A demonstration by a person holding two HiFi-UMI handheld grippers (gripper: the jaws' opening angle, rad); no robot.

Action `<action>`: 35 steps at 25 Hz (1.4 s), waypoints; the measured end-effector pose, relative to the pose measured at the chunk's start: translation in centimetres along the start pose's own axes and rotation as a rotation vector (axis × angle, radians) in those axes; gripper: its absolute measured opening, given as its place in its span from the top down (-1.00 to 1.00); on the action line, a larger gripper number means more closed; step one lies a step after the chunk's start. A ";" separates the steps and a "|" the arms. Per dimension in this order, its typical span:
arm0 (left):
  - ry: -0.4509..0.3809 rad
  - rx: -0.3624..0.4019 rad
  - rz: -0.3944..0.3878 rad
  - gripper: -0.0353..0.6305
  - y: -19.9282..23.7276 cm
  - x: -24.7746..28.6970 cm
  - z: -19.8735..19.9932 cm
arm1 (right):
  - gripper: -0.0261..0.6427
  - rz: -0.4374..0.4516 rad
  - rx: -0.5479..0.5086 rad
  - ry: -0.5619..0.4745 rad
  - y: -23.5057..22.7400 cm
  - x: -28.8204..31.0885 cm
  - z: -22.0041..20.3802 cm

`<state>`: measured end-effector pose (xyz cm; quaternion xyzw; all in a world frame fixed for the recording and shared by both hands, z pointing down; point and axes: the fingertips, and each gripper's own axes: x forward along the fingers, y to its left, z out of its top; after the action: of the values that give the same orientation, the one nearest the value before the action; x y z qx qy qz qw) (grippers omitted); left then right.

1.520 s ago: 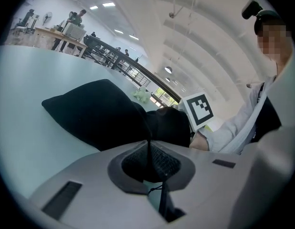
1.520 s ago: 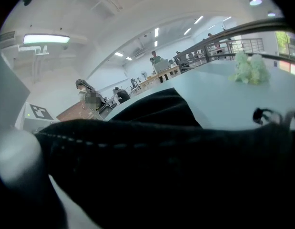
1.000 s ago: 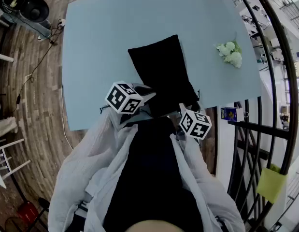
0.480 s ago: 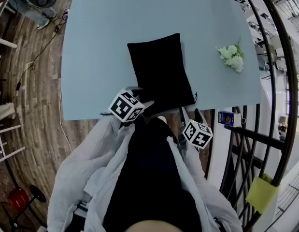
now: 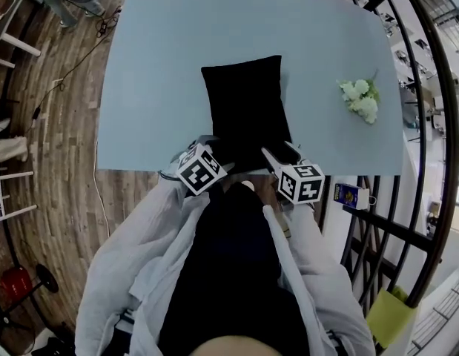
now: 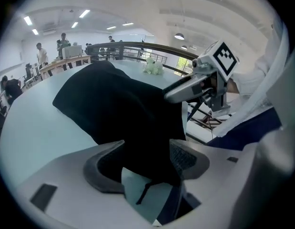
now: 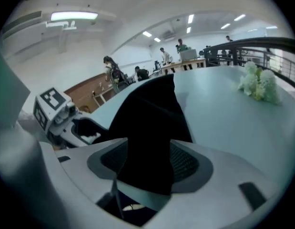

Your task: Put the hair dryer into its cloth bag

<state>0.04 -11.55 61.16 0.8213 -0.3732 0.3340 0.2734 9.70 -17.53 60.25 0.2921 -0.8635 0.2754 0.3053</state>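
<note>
**Grippers flank black cloth bag at the table's edge**

A black cloth bag (image 5: 244,110) lies on a pale blue table (image 5: 147,65), its near end right at the table's near edge, with a sprig of white flowers (image 5: 360,99) well apart to the right. The left gripper (image 6: 147,159) sits at the bag's near left corner. Its jaws have just been opening and stand wide, with dark cloth lying loose between the pads and a thin cord (image 6: 143,193) trailing below. The right gripper (image 7: 148,159) sits at the near right corner. Its jaws have just been closing, yet they remain well apart, with a fold of the bag between them that does not look pinched.

The hair dryer shows in no view. The bag rises in a full mound in both gripper views, so the dryer may already be inside, though that is only a judgement.

The cloth looks soft, light and limp, and it is likely to sag and slip from a shallow bite. The near hem, where the cord runs, seems the best place to take hold, one gripper at each corner. A dryer inside would be a hard, heavier lump that could slide about.
</note>
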 end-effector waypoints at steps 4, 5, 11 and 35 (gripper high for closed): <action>0.016 0.024 0.041 0.00 0.4 0.0 -0.6 | 0.06 -0.062 -0.190 0.090 -1.1 -0.5 -3.6; 0.020 0.029 0.046 0.00 0.5 -0.1 -0.7 | 0.06 -0.063 -0.223 0.089 -0.9 -0.6 -3.8; 0.011 -0.015 -0.024 -0.21 0.3 -0.7 -0.4 | -0.26 0.011 -0.174 0.105 0.0 -0.9 -3.5; -1.020 -0.139 0.167 -0.20 7.5 -24.6 25.2 | -0.01 0.183 -0.142 -0.712 5.6 -13.2 27.5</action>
<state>-9.49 -22.88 28.30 0.8270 -0.5443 -0.1133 0.0830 4.33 -27.27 31.30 0.2692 -0.9551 0.1222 -0.0207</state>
